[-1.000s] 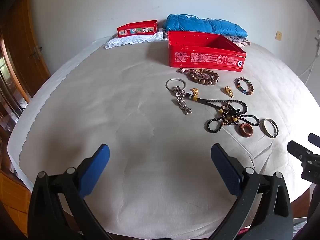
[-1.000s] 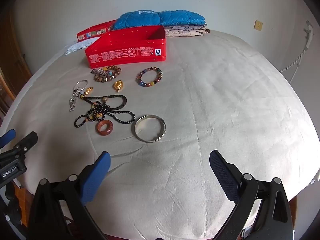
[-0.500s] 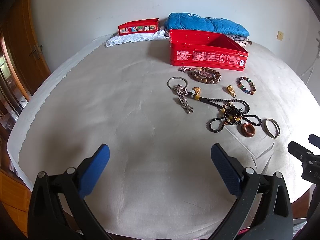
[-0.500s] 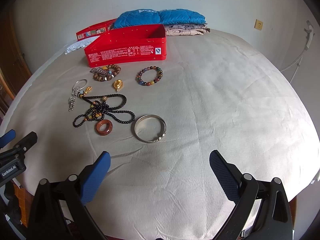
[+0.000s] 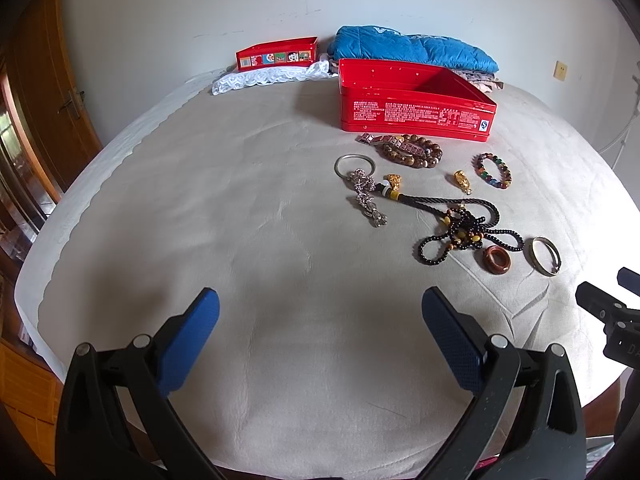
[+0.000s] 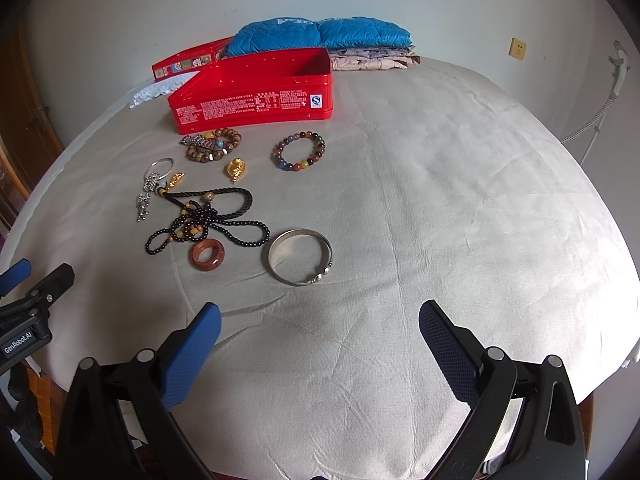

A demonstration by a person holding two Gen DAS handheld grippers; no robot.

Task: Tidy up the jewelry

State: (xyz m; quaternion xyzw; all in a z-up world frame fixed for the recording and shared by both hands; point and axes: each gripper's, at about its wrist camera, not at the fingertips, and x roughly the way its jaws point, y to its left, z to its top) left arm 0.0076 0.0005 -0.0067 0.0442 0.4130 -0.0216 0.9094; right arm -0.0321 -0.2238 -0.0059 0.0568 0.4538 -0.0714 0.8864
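Observation:
An open red tin box (image 5: 416, 100) (image 6: 256, 96) stands on a cloth-covered table. In front of it lie a brown bead bracelet (image 6: 214, 148), a multicoloured bead bracelet (image 6: 298, 151), a gold charm (image 6: 236, 169), a silver chain with ring (image 5: 362, 184), a black bead necklace (image 6: 208, 220), a red-brown ring (image 6: 208, 255) and a silver bangle (image 6: 300, 256). My left gripper (image 5: 320, 328) is open and empty, well short of the jewelry. My right gripper (image 6: 320, 336) is open and empty, just short of the bangle.
The red tin lid (image 5: 278, 53) rests on white lace (image 5: 268, 77) at the back. Folded blue quilted clothes (image 6: 320, 32) lie behind the box. A wooden door (image 5: 36, 92) is at the left. The table's front edge is below both grippers.
Both grippers have eased slightly toward the jewelry; the items sit a little closer in both views. Both stay open. Nothing on the table has moved.

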